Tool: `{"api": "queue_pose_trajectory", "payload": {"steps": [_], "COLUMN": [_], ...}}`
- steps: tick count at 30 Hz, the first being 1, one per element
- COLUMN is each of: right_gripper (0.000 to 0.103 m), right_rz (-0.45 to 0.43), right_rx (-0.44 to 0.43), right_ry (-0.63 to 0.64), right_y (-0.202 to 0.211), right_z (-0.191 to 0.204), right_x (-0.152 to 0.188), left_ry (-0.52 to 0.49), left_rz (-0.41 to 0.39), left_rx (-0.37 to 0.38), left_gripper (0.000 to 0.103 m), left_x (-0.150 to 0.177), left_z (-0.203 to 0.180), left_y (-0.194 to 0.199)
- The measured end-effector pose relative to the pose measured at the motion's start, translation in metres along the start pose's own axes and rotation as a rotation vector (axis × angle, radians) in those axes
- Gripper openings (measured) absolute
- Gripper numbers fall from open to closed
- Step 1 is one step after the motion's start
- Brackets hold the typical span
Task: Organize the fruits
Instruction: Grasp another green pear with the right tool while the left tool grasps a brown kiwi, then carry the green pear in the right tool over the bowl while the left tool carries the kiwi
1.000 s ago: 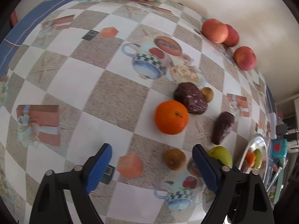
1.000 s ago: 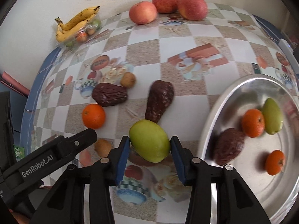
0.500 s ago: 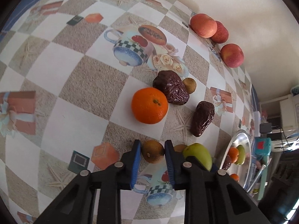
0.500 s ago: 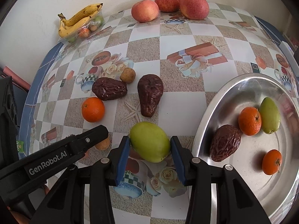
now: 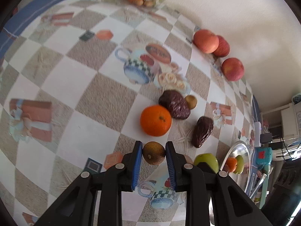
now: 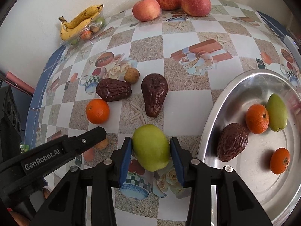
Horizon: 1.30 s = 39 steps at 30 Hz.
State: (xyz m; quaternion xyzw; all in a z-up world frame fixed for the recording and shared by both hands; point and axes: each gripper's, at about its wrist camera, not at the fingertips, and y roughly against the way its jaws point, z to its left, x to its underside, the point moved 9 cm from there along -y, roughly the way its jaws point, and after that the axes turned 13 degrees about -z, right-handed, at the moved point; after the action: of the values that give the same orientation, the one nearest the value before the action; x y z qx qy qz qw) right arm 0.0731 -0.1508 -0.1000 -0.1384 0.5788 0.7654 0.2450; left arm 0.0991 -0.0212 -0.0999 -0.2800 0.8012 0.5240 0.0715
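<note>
Left wrist view: left gripper has its fingers clamped on a small brown fruit just above the desk. Right wrist view: right gripper is squeezing the green fruit beside the metal tray. Looks like pickup's done, so next both probably get carried into the tray.

a plain cream wall backs the table's far edge, its checkered printed tablecloth bordered blue.
</note>
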Motion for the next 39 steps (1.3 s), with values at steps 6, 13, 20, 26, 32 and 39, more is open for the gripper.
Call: {"api": "queue_pose_trajectory", "payload": {"steps": [6, 13, 20, 26, 32, 39], "right_gripper": [0.043, 0.043, 0.043, 0.043, 0.043, 0.043], "right_rz": [-0.064, -0.081, -0.095, -0.12, -0.159, -0.184], "right_rx": [-0.027, -0.012, 0.019, 0.059, 0.191, 0.253], "right_ry": [-0.005, -0.008, -0.028, -0.084, -0.168, -0.232], "right_y": [0.02, 0.027, 0.034, 0.047, 0.069, 0.091], "right_z": [0.004, 0.002, -0.013, -0.045, -0.103, -0.143], "right_x": [-0.014, -0.017, -0.019, -0.026, -0.03, -0.03], "left_ry": [-0.024, -0.05, -0.106, -0.208, -0.329, -0.442], "left_rz": [-0.03, -0.007, 0.003, 0.024, 0.061, 0.107], "left_rx": [0.017, 0.036, 0.088, 0.175, 0.262, 0.341], "left_gripper": [0.027, 0.027, 0.027, 0.027, 0.027, 0.029], "left_x": [-0.006, 0.004, 0.015, 0.035, 0.067, 0.099], "left_z": [-0.007, -0.019, -0.042, -0.08, -0.121, -0.155], "left_y": [0.009, 0.005, 0.006, 0.009, 0.012, 0.018]}}
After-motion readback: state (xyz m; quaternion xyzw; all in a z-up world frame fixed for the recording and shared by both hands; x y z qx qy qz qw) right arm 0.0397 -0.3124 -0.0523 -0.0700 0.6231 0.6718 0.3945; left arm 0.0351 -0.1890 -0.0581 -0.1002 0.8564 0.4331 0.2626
